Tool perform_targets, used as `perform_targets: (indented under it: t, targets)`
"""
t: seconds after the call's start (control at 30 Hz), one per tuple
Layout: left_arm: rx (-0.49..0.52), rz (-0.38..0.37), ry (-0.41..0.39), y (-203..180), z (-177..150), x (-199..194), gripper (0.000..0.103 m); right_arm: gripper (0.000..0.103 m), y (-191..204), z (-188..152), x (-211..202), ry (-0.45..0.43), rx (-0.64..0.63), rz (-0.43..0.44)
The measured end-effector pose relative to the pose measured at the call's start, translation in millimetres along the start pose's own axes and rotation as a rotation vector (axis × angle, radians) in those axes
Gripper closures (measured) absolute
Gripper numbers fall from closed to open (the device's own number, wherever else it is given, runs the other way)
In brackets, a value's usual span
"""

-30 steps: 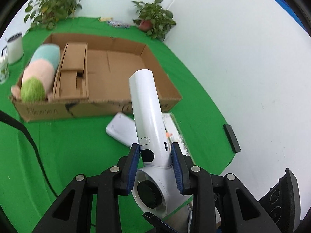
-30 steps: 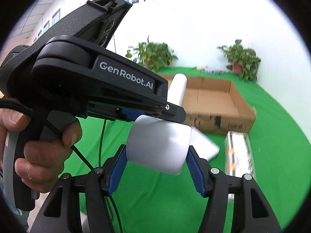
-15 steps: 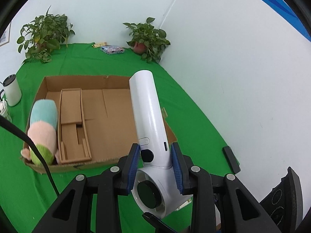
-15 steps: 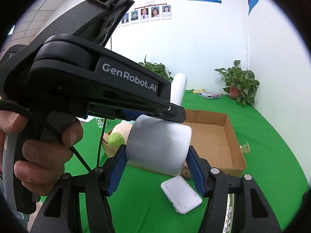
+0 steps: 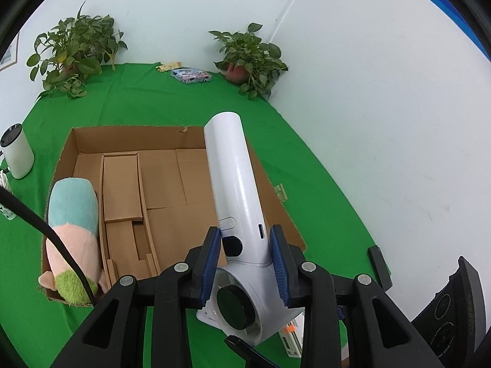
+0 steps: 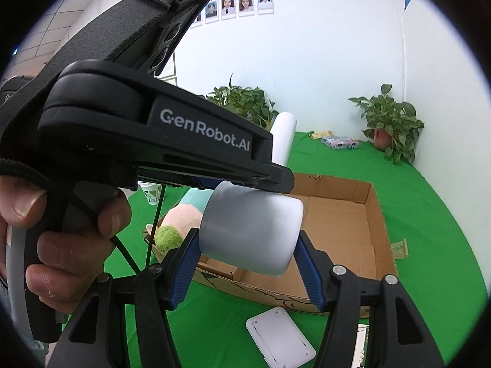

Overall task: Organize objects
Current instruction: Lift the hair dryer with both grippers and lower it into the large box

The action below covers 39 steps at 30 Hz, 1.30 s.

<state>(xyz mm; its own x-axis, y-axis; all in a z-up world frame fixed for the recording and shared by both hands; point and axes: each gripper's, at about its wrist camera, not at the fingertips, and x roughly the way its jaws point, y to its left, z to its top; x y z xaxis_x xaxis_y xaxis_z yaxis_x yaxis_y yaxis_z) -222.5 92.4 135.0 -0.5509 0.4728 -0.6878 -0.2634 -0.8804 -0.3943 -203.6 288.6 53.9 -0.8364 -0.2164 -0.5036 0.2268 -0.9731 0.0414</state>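
Now, step: carrying the white hair dryer point(image 5: 236, 202) above the cardboard box point(image 5: 172, 181)
Left gripper point(image 5: 245, 257): fingers clamped on its handle
Right gripper point(image 6: 245, 263): fingers holding its barrel
Next: likely lowering it onto bare cardboard right of the plush toy point(image 5: 73, 233); both release

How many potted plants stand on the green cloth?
2. One potted plant stands at the far left by the wall; the other potted plant stands in the far right corner. More may be out of view.

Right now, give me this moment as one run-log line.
left gripper: shut on hair dryer | right gripper: shut on hair dryer | over cardboard box | plush toy inside
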Motion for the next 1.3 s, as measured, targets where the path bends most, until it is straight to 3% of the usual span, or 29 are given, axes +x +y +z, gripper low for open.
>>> perform_targets:
  t: [0.4, 0.73, 0.9, 0.97, 1.07, 1.3]
  targets:
    - [-0.066, 0.059, 0.093, 58.5, 11.4, 94.8, 0.073, 0.043, -20.3, -8.8, 69.2, 0.143, 0.015, 0.032]
    - [-0.096, 0.13, 0.24, 95.4, 0.1, 168.2, 0.073, 0.043, -41.6, -32.8, 120.3, 0.26, 0.119, 0.11]
    - [-0.095, 0.171, 0.303, 102.1, -6.4, 187.3, 0.073, 0.043, -47.0, -44.5, 132.9, 0.297, 0.175, 0.159]
    - [-0.125, 0.145, 0.324, 105.6, -10.2, 191.4, 0.077, 0.043, -50.9, -49.0, 137.5, 0.314, 0.195, 0.168]
    - [-0.112, 0.118, 0.329, 100.6, -12.1, 192.2, 0.077, 0.044, -55.2, -55.6, 144.1, 0.342, 0.21, 0.155]
    - [-0.133, 0.145, 0.338, 98.2, -16.4, 190.8, 0.077, 0.044, -52.8, -61.6, 145.7, 0.357, 0.216, 0.179]
